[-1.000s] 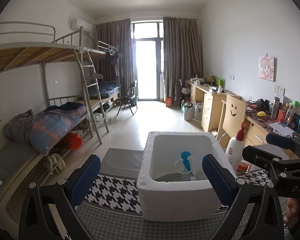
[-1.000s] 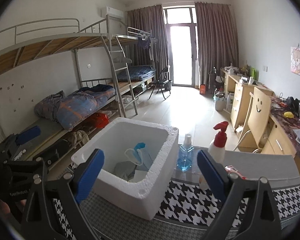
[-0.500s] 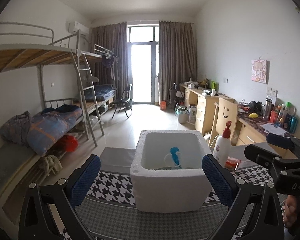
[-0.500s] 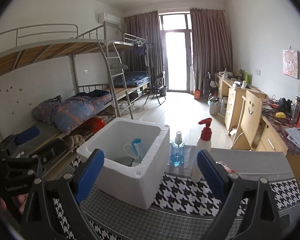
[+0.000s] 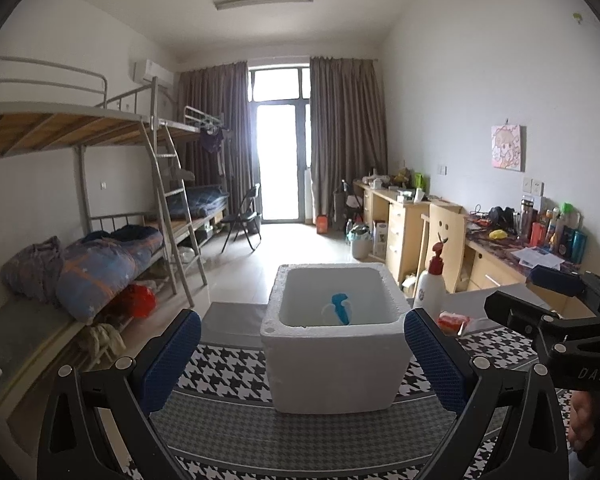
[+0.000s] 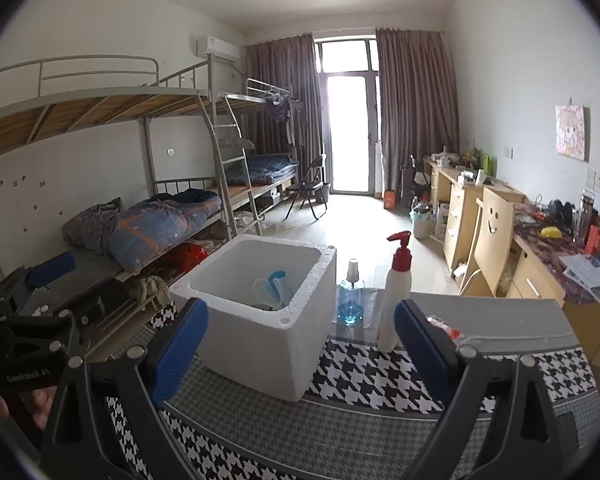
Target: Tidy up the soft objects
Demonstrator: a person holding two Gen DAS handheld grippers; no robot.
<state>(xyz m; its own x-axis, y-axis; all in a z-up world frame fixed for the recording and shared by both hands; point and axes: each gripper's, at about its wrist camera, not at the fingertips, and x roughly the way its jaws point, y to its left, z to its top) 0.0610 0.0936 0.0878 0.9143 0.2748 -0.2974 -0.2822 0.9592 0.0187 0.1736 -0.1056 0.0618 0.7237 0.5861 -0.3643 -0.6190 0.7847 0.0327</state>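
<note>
- On the houndstooth-clothed table (image 6: 380, 384), mid-surface: foam box (image 5: 332, 360) holding face masks (image 6: 274, 288); stowing looks done.
- Right edge: small red packet (image 5: 452, 320), pump bottle (image 6: 396, 300), spray bottle (image 6: 350, 300); left out.
- Left gripper (image 5: 300, 364), right gripper (image 6: 300, 352): both spread wide, carrying nothing.

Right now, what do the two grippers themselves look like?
Both match: black angular frames with silver bolts and blue textured pads. The left gripper reads "GenRobot A1" in white in the right view; the right gripper shows "DAS" in the left view.
</note>
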